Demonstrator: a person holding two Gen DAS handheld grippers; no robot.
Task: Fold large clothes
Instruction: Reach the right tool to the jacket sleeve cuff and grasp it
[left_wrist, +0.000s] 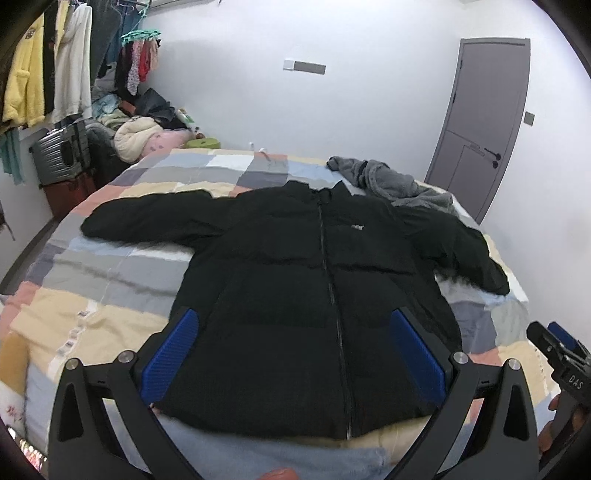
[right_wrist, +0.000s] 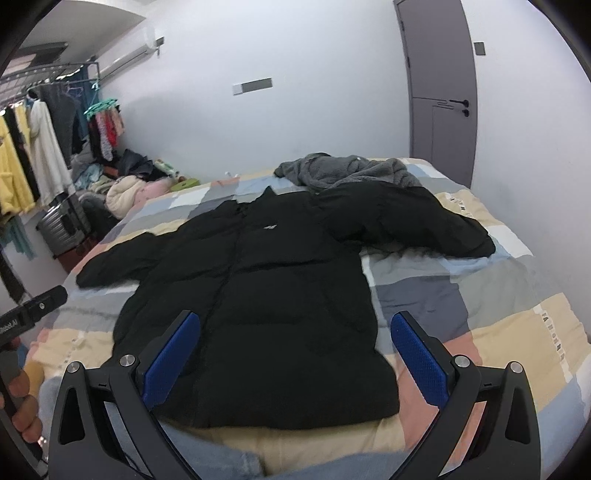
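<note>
Your left gripper (left_wrist: 293, 325) hangs above the lower front of the jacket (left_wrist: 295, 280), its blue pads (left_wrist: 173, 354) spread wide apart and holding nothing. Your right gripper (right_wrist: 295, 328) is spread just as wide over the same hem area, also holding nothing; its tip shows at 4 o'clock in the left view.

The jacket lies flat and face up on the bed (left_wrist: 110, 280), zipped, collar pointing toward 12 o'clock and hem nearest you at 6 o'clock. One sleeve stretches out toward 10 o'clock across the patchwork cover; the other angles toward 2 o'clock and bends down near the bed's edge.

A grey fleece garment (right_wrist: 343, 170) sits bunched just beyond the collar, touching the far sleeve. At 10 o'clock a rack of hanging clothes (left_wrist: 55, 66) stands above a suitcase (left_wrist: 61, 153), and a door (left_wrist: 484, 122) is at 1 o'clock.
</note>
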